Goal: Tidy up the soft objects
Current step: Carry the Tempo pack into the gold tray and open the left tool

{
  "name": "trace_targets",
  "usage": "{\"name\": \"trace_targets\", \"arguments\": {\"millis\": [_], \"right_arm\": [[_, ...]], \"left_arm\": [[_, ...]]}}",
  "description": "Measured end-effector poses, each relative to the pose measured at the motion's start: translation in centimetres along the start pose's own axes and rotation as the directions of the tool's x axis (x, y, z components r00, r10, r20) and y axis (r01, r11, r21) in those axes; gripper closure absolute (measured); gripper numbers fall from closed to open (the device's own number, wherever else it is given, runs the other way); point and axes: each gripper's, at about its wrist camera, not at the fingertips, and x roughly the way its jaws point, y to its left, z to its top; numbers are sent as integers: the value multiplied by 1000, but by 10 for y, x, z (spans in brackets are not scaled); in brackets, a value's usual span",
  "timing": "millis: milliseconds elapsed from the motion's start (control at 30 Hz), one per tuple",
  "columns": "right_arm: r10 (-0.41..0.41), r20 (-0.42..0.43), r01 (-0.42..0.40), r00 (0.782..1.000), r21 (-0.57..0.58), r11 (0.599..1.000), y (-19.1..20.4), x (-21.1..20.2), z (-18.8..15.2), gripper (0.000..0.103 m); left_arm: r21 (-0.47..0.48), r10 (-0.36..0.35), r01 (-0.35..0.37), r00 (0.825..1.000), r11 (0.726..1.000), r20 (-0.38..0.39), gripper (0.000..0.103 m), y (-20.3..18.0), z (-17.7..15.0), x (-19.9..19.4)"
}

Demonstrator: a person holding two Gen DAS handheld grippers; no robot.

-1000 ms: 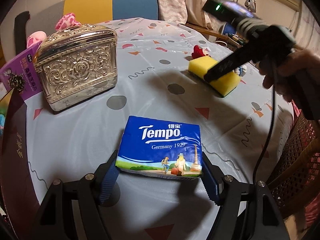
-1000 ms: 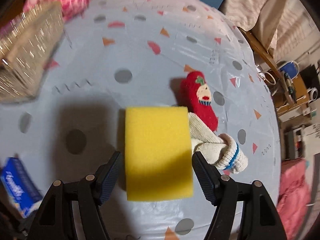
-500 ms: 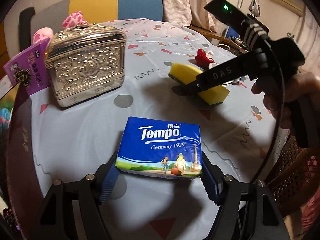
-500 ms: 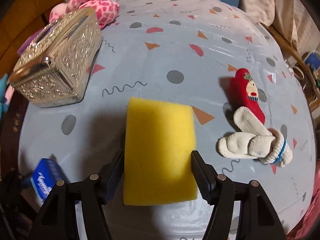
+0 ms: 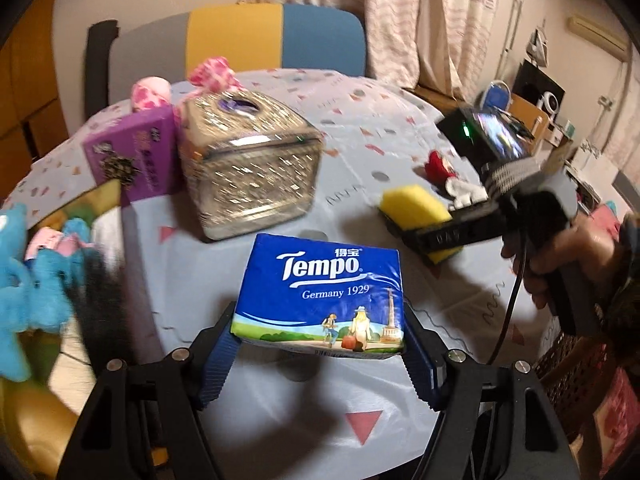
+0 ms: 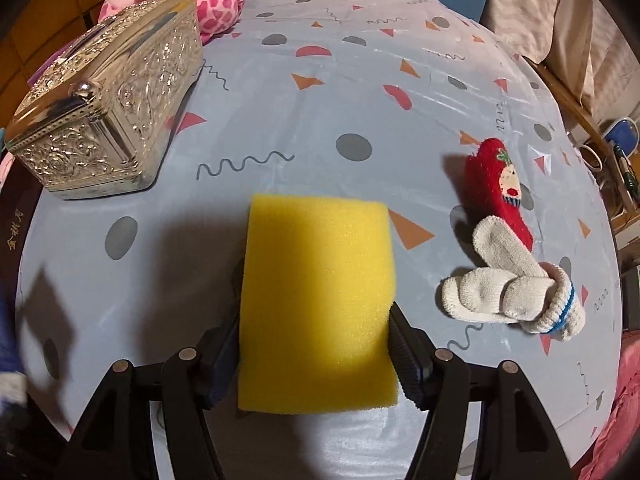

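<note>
A blue Tempo tissue pack [image 5: 324, 280] hangs clear above the tablecloth, and my left gripper [image 5: 320, 322] is shut on its near end. My right gripper [image 6: 316, 312] is shut on a yellow sponge [image 6: 320, 260], its pads pressing both long sides. The sponge [image 5: 412, 202] stays low over the table; I cannot tell whether it touches. To the right of the sponge lie a red sock [image 6: 492, 188] and a bundle of white socks [image 6: 508, 284]. A hand holds the right gripper at the right of the left wrist view.
An ornate silver box [image 6: 104, 120] stands at the left of the round table [image 6: 360, 92], with a pink plush [image 6: 192, 4] and a purple carton [image 5: 132, 160] behind it. A blue plush [image 5: 28, 272] lies in a container past the table's left edge. A chair [image 5: 280, 36] stands behind the table.
The left gripper rose with the tissue pack and swung left, bringing the blue plush into view. The right gripper tilted and closed a little on the sponge.
</note>
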Motion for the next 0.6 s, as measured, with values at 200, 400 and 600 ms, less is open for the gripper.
{"name": "trace_targets", "arguments": {"millis": [200,400,600], "right_arm": [[-16,9,16,1000,-18,1000,10,0,-1,36],[-23,14,24,1000,-28,999,14,-3,-5,36],[-27,16,27,1000,-35,999,16,-4,-6,36]], "left_arm": [[-81,39,-36,999,996,28,29,23,7,-23],[-129,83,-77,996,989,43,29,41,8,-36],[-162,119,-111,992,980,44,29,56,6,-44]]}}
